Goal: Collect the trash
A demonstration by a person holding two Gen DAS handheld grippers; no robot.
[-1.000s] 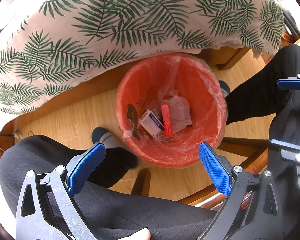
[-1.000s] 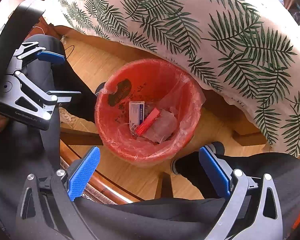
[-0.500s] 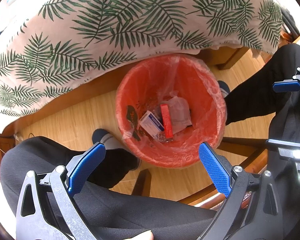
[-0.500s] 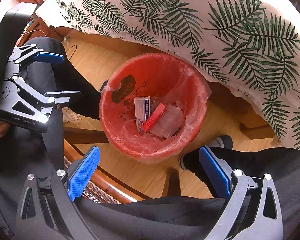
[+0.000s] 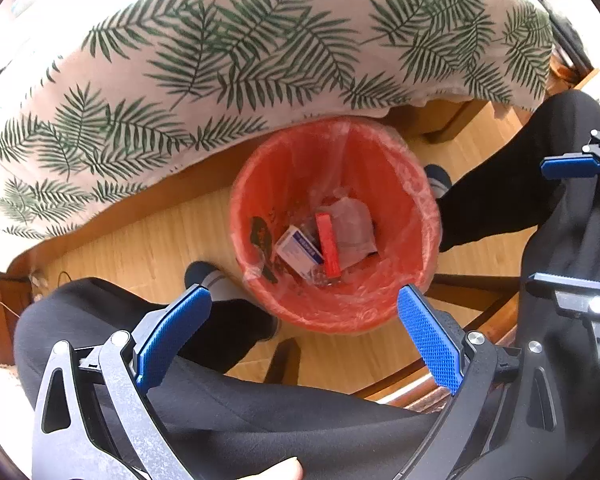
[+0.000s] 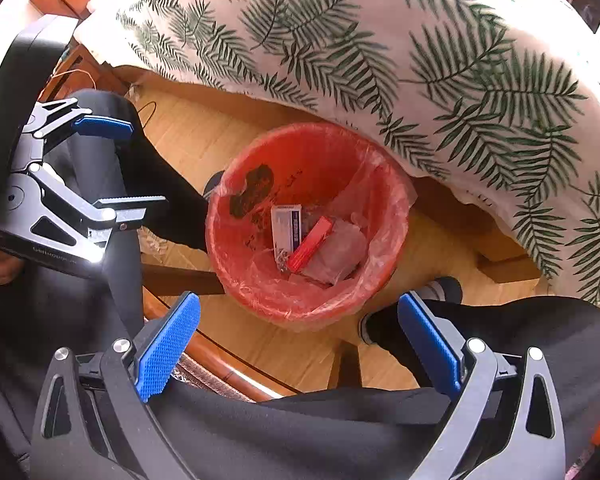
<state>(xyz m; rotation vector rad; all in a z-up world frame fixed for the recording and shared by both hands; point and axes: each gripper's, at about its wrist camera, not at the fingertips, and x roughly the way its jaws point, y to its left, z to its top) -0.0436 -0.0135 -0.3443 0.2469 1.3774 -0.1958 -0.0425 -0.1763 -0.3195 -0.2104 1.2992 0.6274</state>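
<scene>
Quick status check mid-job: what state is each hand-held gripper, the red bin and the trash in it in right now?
Left hand-held gripper: open, empty.
Right hand-held gripper: open, empty.
Red round plastic bin: upright, lined with a clear bag, partly filled.
White and blue cardboard box: lying in the bin.
Slim red box: lying beside it.
Crumpled clear plastic wrapper: in the bin.

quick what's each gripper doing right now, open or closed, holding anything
Left gripper: open, holding nothing.
Right gripper: open, holding nothing.

Lined red bin (image 6: 256, 280) under leaf-print tablecloth (image 6: 380, 48)
</scene>
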